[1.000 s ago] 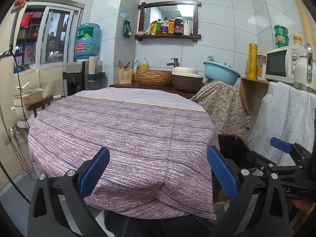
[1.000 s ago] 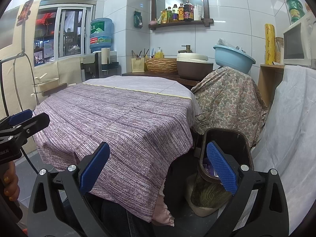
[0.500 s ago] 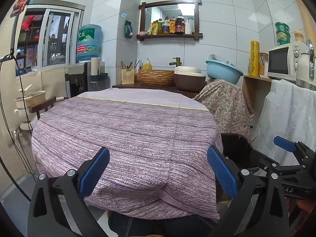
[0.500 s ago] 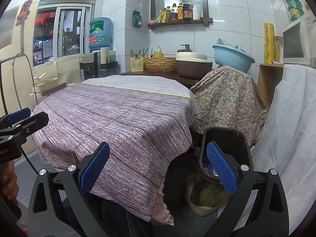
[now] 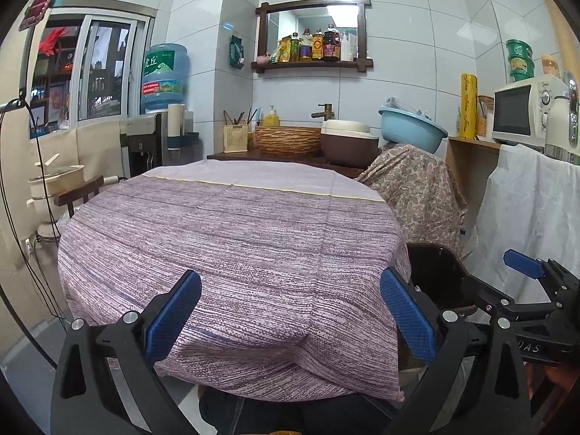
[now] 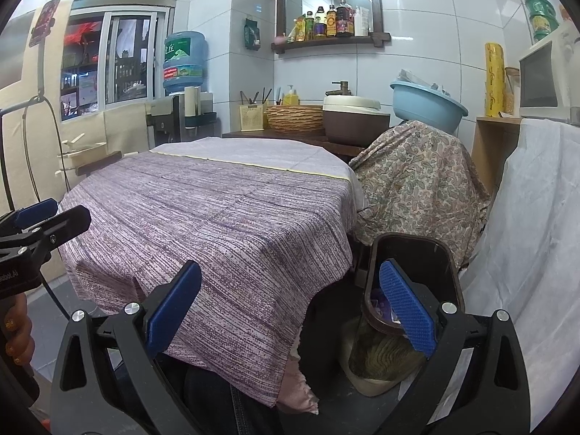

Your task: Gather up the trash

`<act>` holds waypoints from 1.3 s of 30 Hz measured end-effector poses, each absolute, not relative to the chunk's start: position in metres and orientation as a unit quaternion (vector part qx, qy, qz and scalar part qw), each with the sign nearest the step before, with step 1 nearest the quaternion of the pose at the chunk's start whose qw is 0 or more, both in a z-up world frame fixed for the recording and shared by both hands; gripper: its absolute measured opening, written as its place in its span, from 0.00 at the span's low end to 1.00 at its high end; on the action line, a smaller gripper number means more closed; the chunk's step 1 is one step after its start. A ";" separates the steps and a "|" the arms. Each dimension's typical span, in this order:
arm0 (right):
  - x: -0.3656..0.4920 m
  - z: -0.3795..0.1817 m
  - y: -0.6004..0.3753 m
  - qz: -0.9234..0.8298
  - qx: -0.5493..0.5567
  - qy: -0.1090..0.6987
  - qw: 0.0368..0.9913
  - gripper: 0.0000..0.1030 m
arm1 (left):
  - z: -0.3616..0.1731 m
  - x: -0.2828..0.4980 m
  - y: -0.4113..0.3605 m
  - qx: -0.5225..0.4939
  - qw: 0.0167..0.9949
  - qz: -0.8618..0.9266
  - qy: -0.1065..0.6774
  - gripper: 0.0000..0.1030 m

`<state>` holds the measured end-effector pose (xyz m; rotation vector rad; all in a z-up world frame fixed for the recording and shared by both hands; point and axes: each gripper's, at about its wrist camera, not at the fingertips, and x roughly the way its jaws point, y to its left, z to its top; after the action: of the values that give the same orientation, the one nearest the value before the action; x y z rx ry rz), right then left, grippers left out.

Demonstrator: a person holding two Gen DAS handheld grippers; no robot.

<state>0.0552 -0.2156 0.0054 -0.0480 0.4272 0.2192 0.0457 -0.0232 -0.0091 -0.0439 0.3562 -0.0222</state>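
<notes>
Both grippers, left gripper [image 5: 290, 315] and right gripper [image 6: 290, 311], hover level, jaws spread (nothing held), before the purple striped-cloth counter [image 5: 232, 239]; dark brown plastic bin [image 6: 413, 253] at 4 o'clock.

You are looking at a dark brown trash bin [image 6: 413, 257] standing upright on the floor to the right of the table, near its front edge. Its lid is hanging open, and purple scraps [image 6: 380, 301] are showing inside. In your left view only its dark rim [image 5: 435, 275] is peeking out.
</notes>
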 end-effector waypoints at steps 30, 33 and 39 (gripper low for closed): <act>0.056 0.003 -0.217 0.108 -0.022 0.213 0.971 0.94 | -0.012 0.045 -0.028 -0.018 0.984 -0.014 0.179 0.95; 0.055 0.004 -0.217 0.108 -0.021 0.213 0.971 0.94 | -0.012 0.046 -0.029 -0.016 0.983 -0.013 0.180 0.95; 0.054 0.009 -0.220 0.109 -0.017 0.205 0.972 0.94 | -0.013 0.046 -0.029 -0.017 0.983 -0.011 0.181 0.95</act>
<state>0.0540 -0.2202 0.0093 -0.0337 0.4146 0.2191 0.0465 -0.0294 -0.0127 -0.0351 0.3636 -0.0217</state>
